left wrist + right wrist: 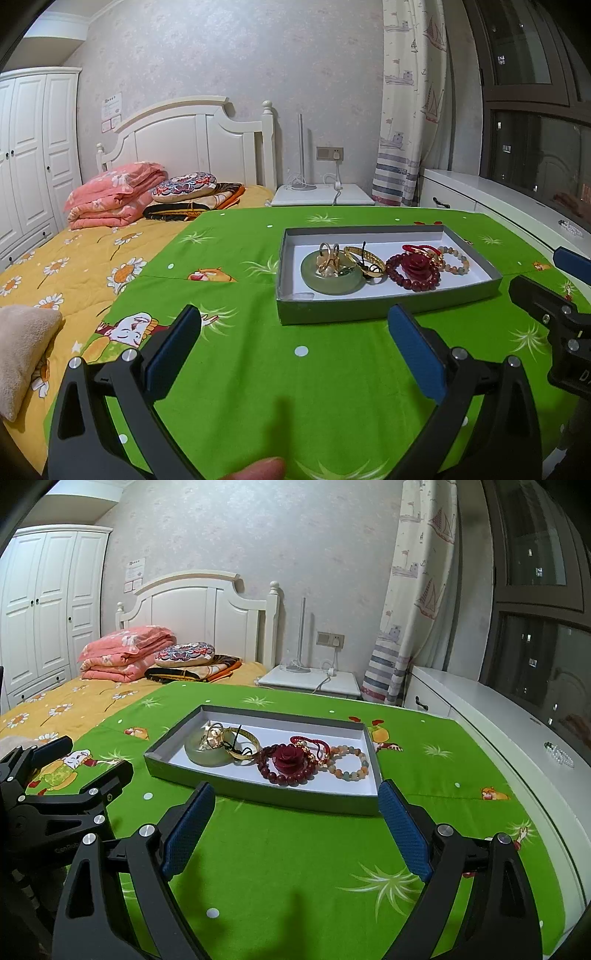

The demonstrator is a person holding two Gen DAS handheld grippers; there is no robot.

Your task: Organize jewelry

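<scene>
1. While both grippers hang over the green cloth [295, 867], we hold nothing: the left gripper [295, 332] has its jaws spread wide, and the right gripper [295, 808] likewise, with bare cloth between the blue pads.
2. We see the grey tray [177, 771] flat on the cloth, just ahead of both grippers; the right one's fingertips sit close to its near wall, apart from it.
3. Inside the tray, at its left end, we note a pale green jade ring [201, 755] with small gold rings [213, 738] resting on top of it.
4. Beside that, a gold bangle [245, 744] leans on the jade ring, a black cord across it.
5. In the middle, a dark red bead bracelet [284, 775] carries a red carved rose [289, 758]; a red cord with gold bits [314, 744] lies just behind.
6. At the right end, a bracelet of pale mixed beads [351, 762] touches the red cluster.
7. On the white sill [517, 738] to the right, well apart from the tray, we spot a string of pale beads [559, 755].
8. From the left wrist view, the right gripper shows at the right edge, and a fingertip [258, 469] at the bottom.
</scene>
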